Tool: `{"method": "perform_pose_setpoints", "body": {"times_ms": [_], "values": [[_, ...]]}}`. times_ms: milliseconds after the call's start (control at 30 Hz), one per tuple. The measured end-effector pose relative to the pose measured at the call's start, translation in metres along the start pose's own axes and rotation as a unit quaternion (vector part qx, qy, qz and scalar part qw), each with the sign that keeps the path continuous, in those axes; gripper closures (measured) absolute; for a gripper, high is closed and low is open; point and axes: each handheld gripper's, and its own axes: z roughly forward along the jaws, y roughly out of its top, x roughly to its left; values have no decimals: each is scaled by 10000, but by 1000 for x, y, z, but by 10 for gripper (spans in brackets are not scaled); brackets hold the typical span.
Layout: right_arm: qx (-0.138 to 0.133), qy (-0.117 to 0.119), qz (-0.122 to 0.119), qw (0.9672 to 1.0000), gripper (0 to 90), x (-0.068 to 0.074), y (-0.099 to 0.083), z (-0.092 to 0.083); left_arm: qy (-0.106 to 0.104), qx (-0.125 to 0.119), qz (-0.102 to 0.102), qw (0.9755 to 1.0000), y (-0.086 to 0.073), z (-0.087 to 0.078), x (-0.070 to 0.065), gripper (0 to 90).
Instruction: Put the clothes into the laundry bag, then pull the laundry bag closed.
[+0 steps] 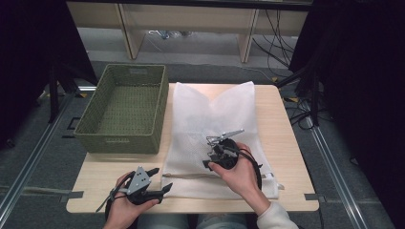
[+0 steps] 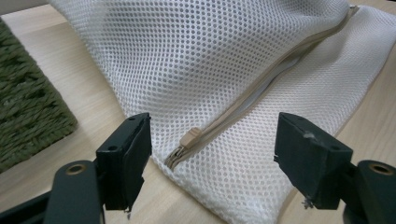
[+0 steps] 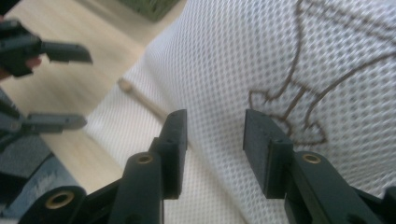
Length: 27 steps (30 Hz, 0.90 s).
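Note:
A white mesh laundry bag (image 1: 210,114) lies flat on the wooden table (image 1: 279,129), its beige zipper (image 1: 191,176) running along the near edge. My left gripper (image 1: 162,179) is open at the bag's near left corner. In the left gripper view its jaws (image 2: 217,130) stand wide on either side of the zipper pull (image 2: 190,136) without touching it. My right gripper (image 1: 210,159) hovers over the middle of the bag, open, with nothing between its pads (image 3: 215,126). A brown stitched emblem (image 3: 303,98) marks the mesh beside it.
A green woven basket (image 1: 95,124) stands at the table's left, beside the bag, and looks to hold nothing. Bare wood shows on the right strip and near left corner. Shelving legs and cables lie on the floor beyond the far edge.

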Motion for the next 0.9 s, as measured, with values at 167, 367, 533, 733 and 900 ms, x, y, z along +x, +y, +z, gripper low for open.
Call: {"method": "perform_pose_setpoints", "body": {"times_ms": [167, 367, 533, 733, 900], "values": [[-173, -7, 95, 9998, 634, -4, 2, 0, 71, -105, -83, 9999, -1, 0, 2, 255], [-197, 40, 227, 9995, 639, -7, 2, 2, 234, -200, -51, 9995, 0, -4, 4, 255], [-208, 56, 181, 9996, 645, -7, 2, 1, 287, -162, -58, 9994, 0, -5, 6, 250], [-150, 119, 242, 9995, 668, -5, 3, 4, 232, -205, -108, 9995, 1, -5, 4, 246], [-73, 209, 233, 9995, 686, -6, 4, 8, 289, -127, -135, 9994, 1, -4, 4, 247]]}}
